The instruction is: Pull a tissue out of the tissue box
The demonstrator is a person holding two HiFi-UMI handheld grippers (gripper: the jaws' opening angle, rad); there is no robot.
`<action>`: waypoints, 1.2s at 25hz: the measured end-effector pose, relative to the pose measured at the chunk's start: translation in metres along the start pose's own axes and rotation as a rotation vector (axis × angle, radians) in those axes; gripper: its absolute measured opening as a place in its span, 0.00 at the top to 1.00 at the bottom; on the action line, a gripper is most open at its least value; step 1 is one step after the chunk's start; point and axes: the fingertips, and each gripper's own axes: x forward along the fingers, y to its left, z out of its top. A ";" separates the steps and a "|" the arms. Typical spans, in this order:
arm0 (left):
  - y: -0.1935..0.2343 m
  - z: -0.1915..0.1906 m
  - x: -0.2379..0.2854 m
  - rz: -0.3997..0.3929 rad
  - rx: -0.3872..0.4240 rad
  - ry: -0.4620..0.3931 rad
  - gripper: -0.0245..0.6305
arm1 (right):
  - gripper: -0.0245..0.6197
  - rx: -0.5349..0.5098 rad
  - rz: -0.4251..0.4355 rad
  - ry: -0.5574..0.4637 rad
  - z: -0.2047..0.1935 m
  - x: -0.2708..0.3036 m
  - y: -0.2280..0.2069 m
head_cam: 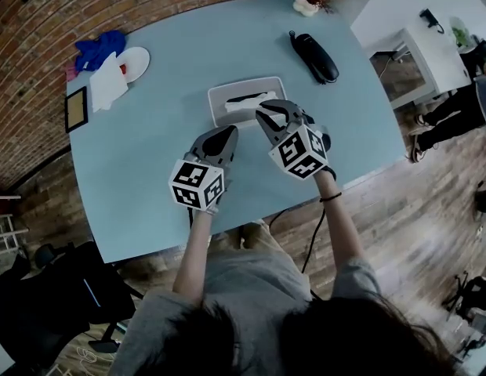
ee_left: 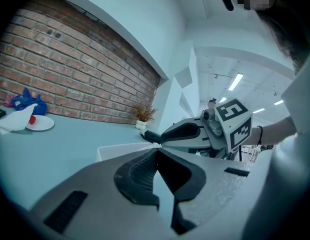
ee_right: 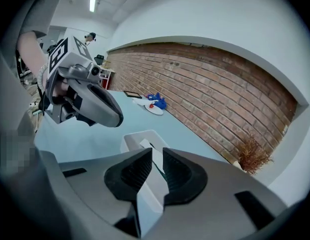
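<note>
Step in hand: approach to the grab, with the tissue not yet taken. I am holding my right gripper (head_cam: 268, 114) over the six o'clock edge of the white rectangular plastic tissue box (head_cam: 219, 92), which is sitting near the middle of the pale blue tabletop (head_cam: 149, 155). The jaws are standing slightly apart with nothing between the pads. The white tissue (head_cam: 248, 98) is poking from the slot just beyond them, at twelve o'clock. My left gripper (head_cam: 230, 134) is waiting at seven o'clock of the box, jaws pressed together and empty. Judgement: the next move is calling for wider jaws, a short advance onto the raised fold, a firm clench, then a lift. The left may need to be steadying the box.
</note>
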 end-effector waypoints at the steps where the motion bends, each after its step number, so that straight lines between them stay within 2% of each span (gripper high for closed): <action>1: 0.001 -0.001 0.000 0.003 -0.003 0.000 0.96 | 0.89 -0.012 0.010 0.009 -0.002 0.003 0.001; 8: 0.005 -0.008 -0.001 0.011 -0.019 0.006 0.96 | 0.80 -0.144 0.067 0.077 -0.013 0.022 0.005; 14: 0.008 -0.014 0.001 0.020 -0.027 0.012 0.96 | 0.77 -0.261 0.118 0.131 -0.023 0.035 0.000; 20: 0.009 -0.022 0.005 0.024 -0.038 0.026 0.96 | 0.77 -0.310 0.167 0.165 -0.030 0.046 0.003; 24: 0.010 -0.027 0.006 0.026 -0.046 0.033 0.96 | 0.77 -0.323 0.170 0.199 -0.038 0.053 0.002; 30: 0.011 -0.030 0.006 0.036 -0.056 0.037 0.96 | 0.86 -0.359 0.161 0.231 -0.045 0.057 -0.001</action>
